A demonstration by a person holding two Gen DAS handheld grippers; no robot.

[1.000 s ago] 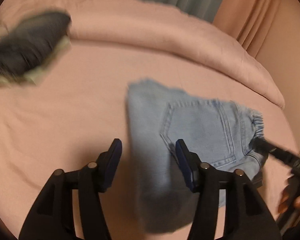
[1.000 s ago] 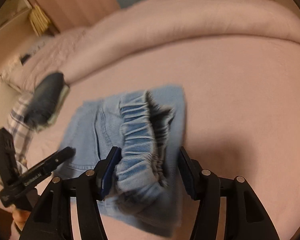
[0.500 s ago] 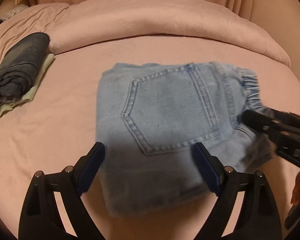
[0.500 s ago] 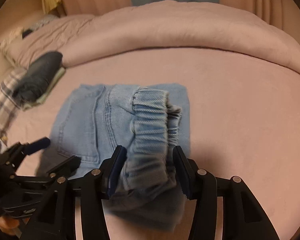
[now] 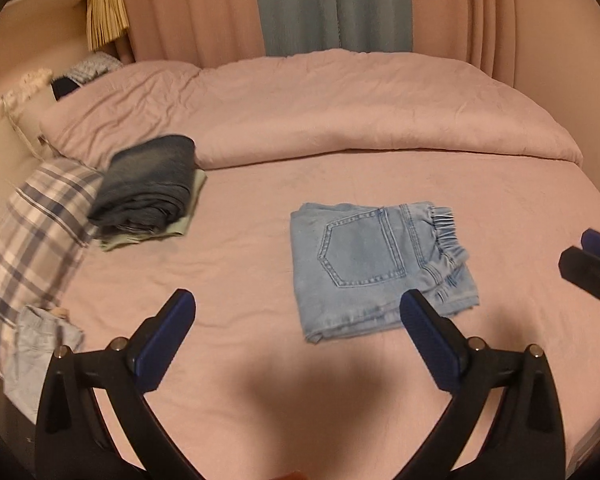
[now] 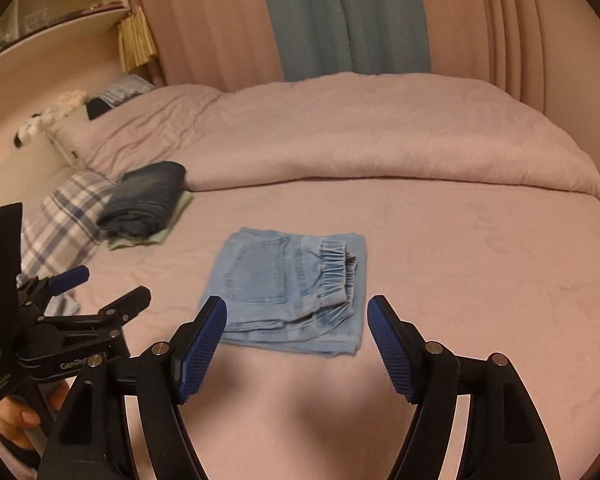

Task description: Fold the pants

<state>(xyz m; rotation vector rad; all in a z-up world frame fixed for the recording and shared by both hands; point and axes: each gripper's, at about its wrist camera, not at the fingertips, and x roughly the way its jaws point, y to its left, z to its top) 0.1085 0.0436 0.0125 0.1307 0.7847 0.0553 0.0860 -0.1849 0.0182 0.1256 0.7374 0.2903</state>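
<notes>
Both grippers have lifted off the folded pants [image 5: 380,268], left gripper [image 5: 298,312] and right gripper [image 6: 296,320] spread wide, empty.

Dark folded jeans [image 5: 148,184], plaid pillow [image 5: 32,236], pink duvet [image 5: 340,108]

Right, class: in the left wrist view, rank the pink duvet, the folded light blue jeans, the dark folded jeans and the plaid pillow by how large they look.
1. pink duvet
2. folded light blue jeans
3. plaid pillow and dark folded jeans: too close to call; the pillow is cut off at the frame edge.
</notes>
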